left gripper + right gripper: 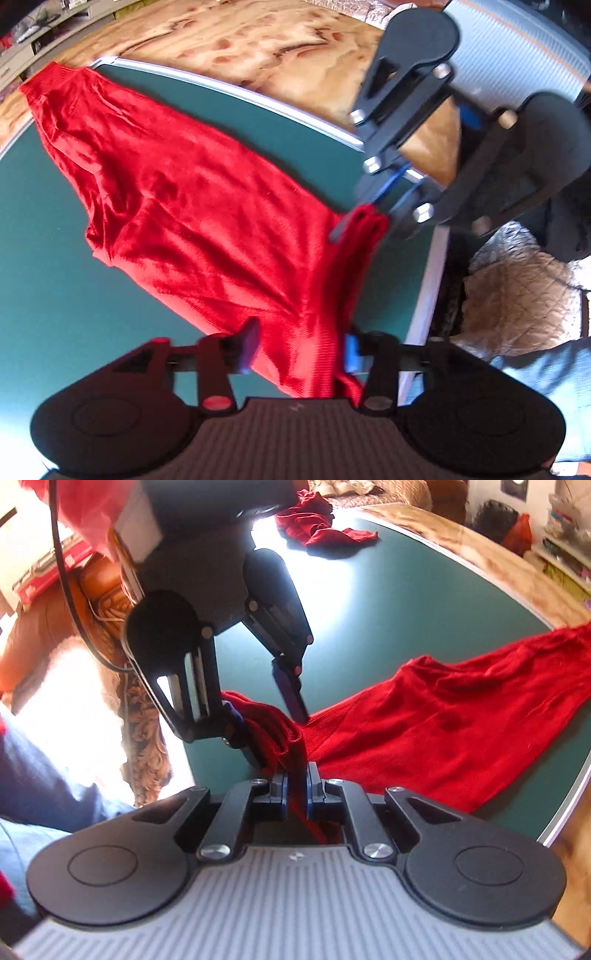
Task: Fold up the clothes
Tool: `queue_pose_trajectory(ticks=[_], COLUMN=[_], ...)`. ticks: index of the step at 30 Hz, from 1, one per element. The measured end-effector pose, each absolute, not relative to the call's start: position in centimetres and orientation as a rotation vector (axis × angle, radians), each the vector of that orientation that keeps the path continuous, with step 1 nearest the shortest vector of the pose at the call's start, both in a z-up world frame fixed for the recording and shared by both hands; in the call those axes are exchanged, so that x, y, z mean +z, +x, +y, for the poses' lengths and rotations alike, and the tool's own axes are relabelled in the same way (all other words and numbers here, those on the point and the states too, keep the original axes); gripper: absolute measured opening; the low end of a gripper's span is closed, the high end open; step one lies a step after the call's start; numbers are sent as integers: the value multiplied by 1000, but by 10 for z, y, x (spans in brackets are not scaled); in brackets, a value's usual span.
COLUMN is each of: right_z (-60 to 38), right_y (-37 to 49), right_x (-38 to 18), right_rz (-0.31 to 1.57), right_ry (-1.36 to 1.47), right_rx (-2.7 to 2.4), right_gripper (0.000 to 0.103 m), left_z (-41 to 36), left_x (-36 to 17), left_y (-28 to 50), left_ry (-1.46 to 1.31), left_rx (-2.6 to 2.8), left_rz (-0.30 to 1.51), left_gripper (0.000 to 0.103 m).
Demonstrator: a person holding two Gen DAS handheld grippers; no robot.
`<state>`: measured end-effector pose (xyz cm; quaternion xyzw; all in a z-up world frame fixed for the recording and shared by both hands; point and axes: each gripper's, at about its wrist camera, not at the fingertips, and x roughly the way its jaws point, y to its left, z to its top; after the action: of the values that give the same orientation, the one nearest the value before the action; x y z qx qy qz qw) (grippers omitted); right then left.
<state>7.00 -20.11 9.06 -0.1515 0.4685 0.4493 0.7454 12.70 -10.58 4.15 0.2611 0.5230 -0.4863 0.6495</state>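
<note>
Lying across the green table, the red garment stretches from the far left corner toward the near right edge, flat and wrinkled along most of its length. At the near end the left gripper has its fingers spread wide, the hem passing between them; the cloth touches the blue pad on one side, but nothing is pinched. Just right of it, the right gripper is clamped tight on a bunched fold of the same hem, its two fingers pressed together with only the red cloth between, lifting that corner off the table. A second red garment sits crumpled at the table's far edge.
</note>
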Motion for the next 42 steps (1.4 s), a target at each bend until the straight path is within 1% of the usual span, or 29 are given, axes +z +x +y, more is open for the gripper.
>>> queue_pose_trajectory(ticks=[1, 2, 3, 6, 7, 9, 11, 17, 25, 36, 42], right_z=[-204, -207, -210, -219, -222, -227, -225, -211, -183, -153, -137], right_y=[68, 66, 66, 68, 69, 66, 61, 37, -15, -85, -108], right_x=[92, 93, 93, 95, 95, 98, 100, 105, 119, 145, 163], right_rz=[1040, 1053, 1071, 1114, 1126, 1138, 1144, 1158, 1197, 1288, 1334], right_ry=[-309, -283, -246, -137, -104, -67, -77, -106, -122, -53, -36], right_rx=[972, 954, 935, 861, 836, 800, 795, 805, 833, 863, 911], right_gripper=[11, 11, 11, 11, 11, 11, 11, 11, 12, 12, 12], left_z=[-106, -106, -105, -107, -106, -101, -96, -82, -60, -24, -13], left_x=[42, 42, 43, 43, 42, 41, 43, 55, 78, 97, 114], left_y=[125, 124, 122, 115, 113, 112, 110, 94, 53, -14, -49], left_ry=[593, 592, 591, 645, 653, 645, 625, 632, 598, 447, 420], left_rx=[-1114, -1124, -1134, -1167, -1174, -1179, -1189, -1240, -1328, -1443, -1560], left_rz=[1180, 1171, 1163, 1143, 1145, 1156, 1157, 1154, 1221, 1385, 1435], left_gripper=[52, 47, 43, 42, 40, 18, 13, 11, 11, 11, 11])
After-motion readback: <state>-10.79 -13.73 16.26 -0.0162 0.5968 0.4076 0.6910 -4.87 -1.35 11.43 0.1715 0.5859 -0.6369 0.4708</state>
